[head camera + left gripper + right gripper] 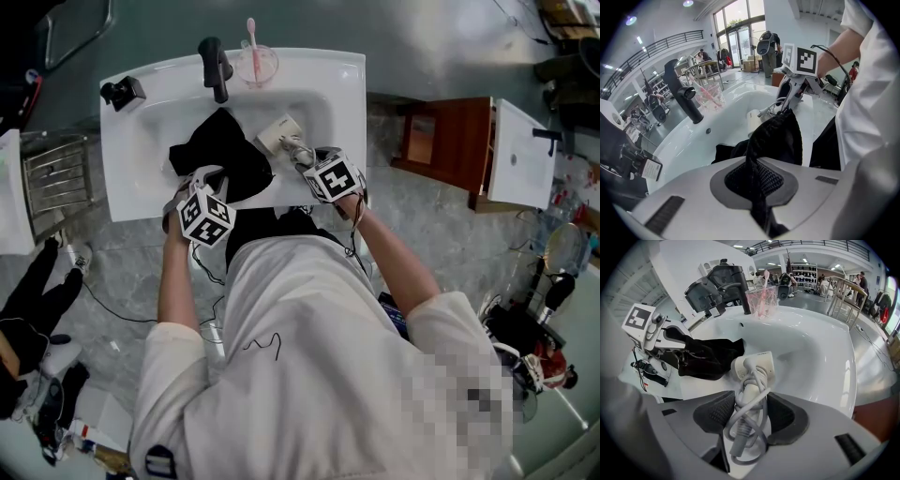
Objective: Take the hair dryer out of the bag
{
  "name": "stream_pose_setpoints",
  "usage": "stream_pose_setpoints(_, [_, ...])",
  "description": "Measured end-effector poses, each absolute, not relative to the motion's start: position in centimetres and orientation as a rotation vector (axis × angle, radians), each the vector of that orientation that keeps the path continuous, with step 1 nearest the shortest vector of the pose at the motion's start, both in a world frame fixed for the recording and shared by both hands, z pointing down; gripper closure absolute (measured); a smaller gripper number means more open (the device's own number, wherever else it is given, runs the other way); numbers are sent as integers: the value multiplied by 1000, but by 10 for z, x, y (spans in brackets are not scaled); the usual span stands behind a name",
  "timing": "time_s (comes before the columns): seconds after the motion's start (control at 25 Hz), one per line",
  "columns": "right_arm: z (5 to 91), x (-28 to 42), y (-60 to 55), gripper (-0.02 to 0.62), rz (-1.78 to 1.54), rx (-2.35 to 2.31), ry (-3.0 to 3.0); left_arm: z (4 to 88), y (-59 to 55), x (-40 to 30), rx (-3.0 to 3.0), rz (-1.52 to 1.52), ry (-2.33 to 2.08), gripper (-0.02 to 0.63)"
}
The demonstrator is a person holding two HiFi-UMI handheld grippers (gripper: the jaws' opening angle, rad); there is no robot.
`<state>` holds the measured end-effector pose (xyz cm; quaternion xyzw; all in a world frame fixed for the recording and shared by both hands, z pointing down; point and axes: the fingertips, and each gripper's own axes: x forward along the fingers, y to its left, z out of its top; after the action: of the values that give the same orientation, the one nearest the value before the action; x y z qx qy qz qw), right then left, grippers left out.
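Jaws of the left gripper (pixel 757 177) pinch the black bag (pixel 780 136). Those of the right gripper (pixel 749 417) clamp the white hair dryer (pixel 755 367) over the sink (pixel 813 350).

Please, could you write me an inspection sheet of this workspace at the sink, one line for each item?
Surface: white sink; the job's things are in or over its basin.
Job's things: black bag lies in the basin; white hair dryer is already outside it, close beside it.
Clutter: black faucet, cup with pink toothbrush on the back rim; small black object on a back corner.
Grippers: left hand-held gripper shut on the bag's fabric; right hand-held gripper shut on the hair dryer's handle.
Cables: cord wound round the dryer's handle; black cable on the floor.
Surroundings: wooden cabinet to the right, metal rack to the left.
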<state>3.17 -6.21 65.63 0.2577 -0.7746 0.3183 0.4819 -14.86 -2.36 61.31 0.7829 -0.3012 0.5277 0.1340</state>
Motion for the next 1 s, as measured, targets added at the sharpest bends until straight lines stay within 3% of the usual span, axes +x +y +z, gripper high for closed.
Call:
stream_pose_setpoints(0.24, [653,32,-63,370,724,623,-1847,611,-23,-147,2269,1535,-883,577])
stream_pose_setpoints(0.56, [655,34,-60,286,653,639,-1918,609,-27,-148,2247,1480,-965,575])
stream_pose_setpoints(0.76, [633,33,-68,281,581,715,-2026,603,-30,-147,2242,1448,-1026,571])
stream_pose_setpoints(0.88, [618,31,-70,282,559,747,-2094,597,-31,-146,2238,1403,-1055,541])
stream_pose_setpoints(1.0, [605,31,-70,291,540,778,-2154,592,-30,-142,2236,1370,-1056,465])
